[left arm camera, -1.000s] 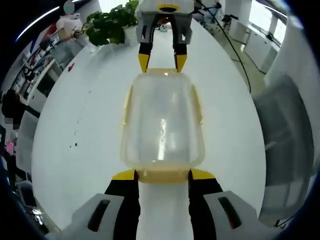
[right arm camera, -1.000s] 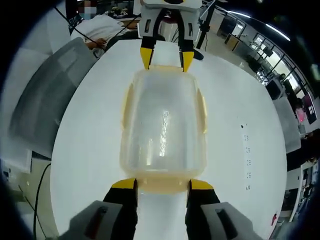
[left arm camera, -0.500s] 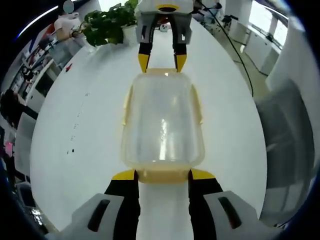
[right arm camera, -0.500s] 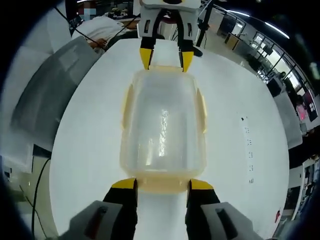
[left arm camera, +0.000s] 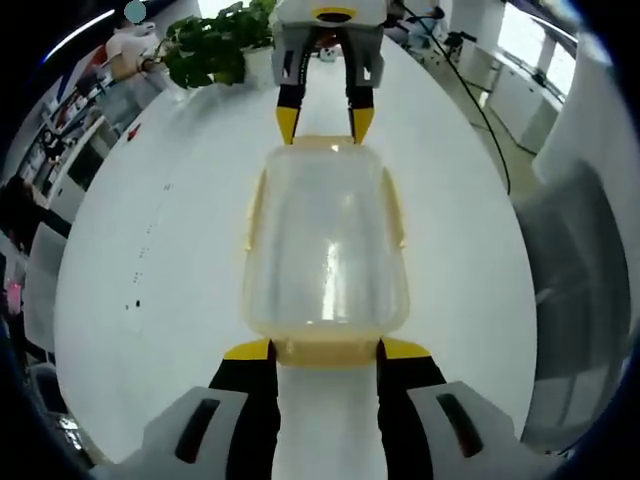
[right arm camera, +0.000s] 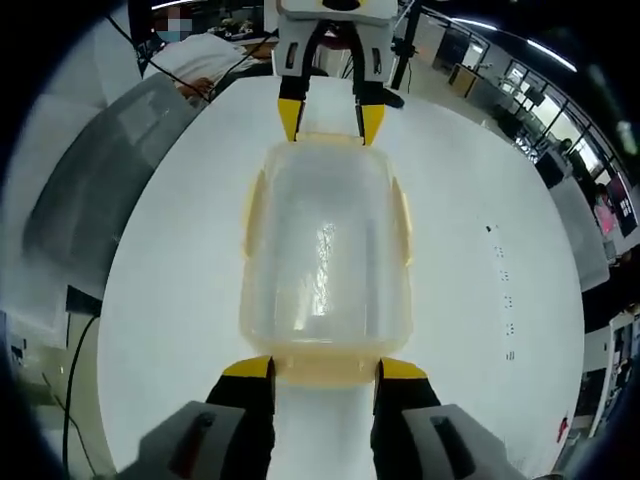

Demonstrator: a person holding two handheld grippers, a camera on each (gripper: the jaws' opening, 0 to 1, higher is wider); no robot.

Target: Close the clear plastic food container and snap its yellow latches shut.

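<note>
Almost nothing differs from a second ago. The container (left arm camera: 325,240) sits between the two pairs of tongs exactly as before. In the left gripper view the dark specks on the counter (left arm camera: 150,200) have slid slightly, and the potted plant (left arm camera: 210,45) sits a little higher: the camera has turned.

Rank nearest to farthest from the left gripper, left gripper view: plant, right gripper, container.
1. container: right at the left gripper, its near yellow end latch between the tips.
2. right gripper: at the container's far end, facing this way.
3. plant: beyond that, at the table's far edge, up and left in the view.
</note>
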